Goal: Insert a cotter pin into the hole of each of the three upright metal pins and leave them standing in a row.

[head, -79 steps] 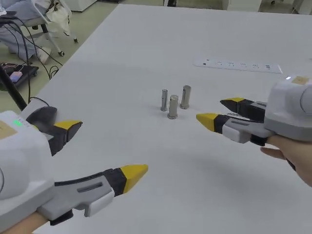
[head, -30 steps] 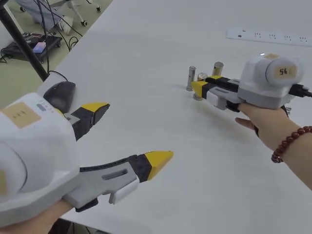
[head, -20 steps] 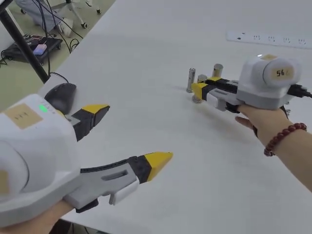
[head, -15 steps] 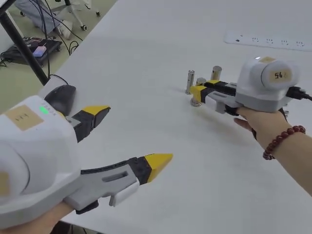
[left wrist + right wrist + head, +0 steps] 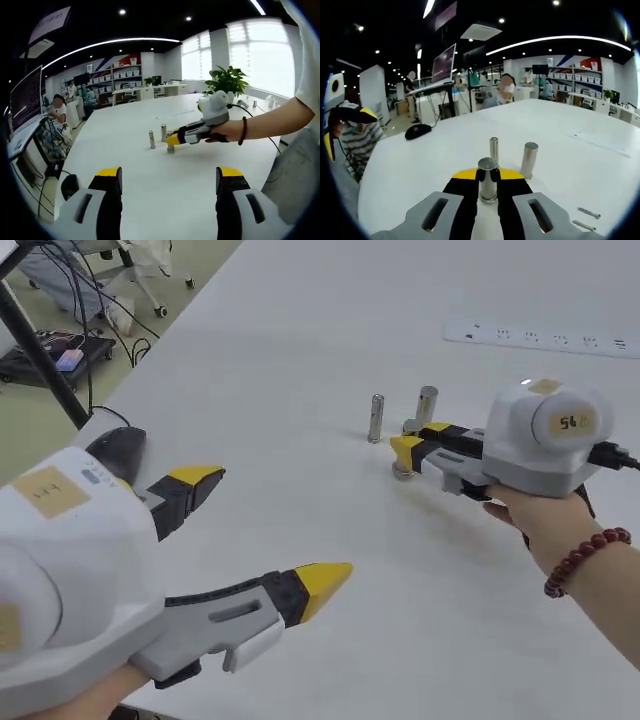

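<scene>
**A:** What is gripped by the right gripper (image 5: 407,448)?

**B:** The nearest metal pin (image 5: 487,181) is clamped upright between its jaws, low over the table (image 5: 300,360).

**A:** And the other two?

**B:** The thin pin (image 5: 377,418) and the thicker pin (image 5: 427,405) are seen standing just behind it, apart from each other. Two cotter pins (image 5: 589,213) are seen lying flat on the table, off to the right.

**A:** The left gripper (image 5: 262,528)?

**B:** Its jaws are spread wide and nothing is held between them. It is positioned well apart from the pins, near the table's edge, with a mouse (image 5: 118,446) beside it.

The metal pin (image 5: 487,176) is silver, the right hand-held gripper (image 5: 416,439) yellow-tipped.
</scene>
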Demonstrator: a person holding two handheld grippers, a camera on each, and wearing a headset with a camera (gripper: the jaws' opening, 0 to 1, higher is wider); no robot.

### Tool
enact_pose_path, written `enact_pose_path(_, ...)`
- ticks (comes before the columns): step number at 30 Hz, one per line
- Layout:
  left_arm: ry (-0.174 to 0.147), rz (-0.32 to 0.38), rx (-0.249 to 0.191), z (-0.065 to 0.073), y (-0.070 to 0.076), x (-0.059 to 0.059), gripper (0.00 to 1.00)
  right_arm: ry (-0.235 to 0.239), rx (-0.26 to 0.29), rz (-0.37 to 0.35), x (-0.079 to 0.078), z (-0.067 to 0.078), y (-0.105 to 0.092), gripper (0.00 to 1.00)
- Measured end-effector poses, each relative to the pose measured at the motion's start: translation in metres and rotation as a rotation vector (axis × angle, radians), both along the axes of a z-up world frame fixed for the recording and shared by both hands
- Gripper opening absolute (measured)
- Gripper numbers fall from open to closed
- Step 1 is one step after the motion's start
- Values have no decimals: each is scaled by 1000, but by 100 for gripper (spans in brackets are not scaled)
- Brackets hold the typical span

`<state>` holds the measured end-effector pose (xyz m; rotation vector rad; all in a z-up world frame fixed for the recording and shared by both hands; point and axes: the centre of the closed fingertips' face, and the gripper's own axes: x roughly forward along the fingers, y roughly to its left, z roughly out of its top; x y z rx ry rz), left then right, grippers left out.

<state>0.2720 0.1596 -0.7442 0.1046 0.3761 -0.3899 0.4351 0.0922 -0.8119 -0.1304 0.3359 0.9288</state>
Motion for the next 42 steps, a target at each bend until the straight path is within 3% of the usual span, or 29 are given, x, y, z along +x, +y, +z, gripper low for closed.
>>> enact_pose_path(11, -20, -30, -5, 6, -9, -5, 76, -22, -29, -98, -16, 7, -22, 13)
enact_pose_path(23, -45, -48, -22, 13, -14, -9, 75, 7, -40, -213, -32, 0, -59, 13)
enact_pose_path(26, -45, -54, -21, 14, -16, -10, 75, 25, -27, -233, -34, -1, -64, 13)
enact_pose_path(42, -48, -74, -12, 16, -22, -10, 75, 17, -54, -301, -46, -12, -85, 13)
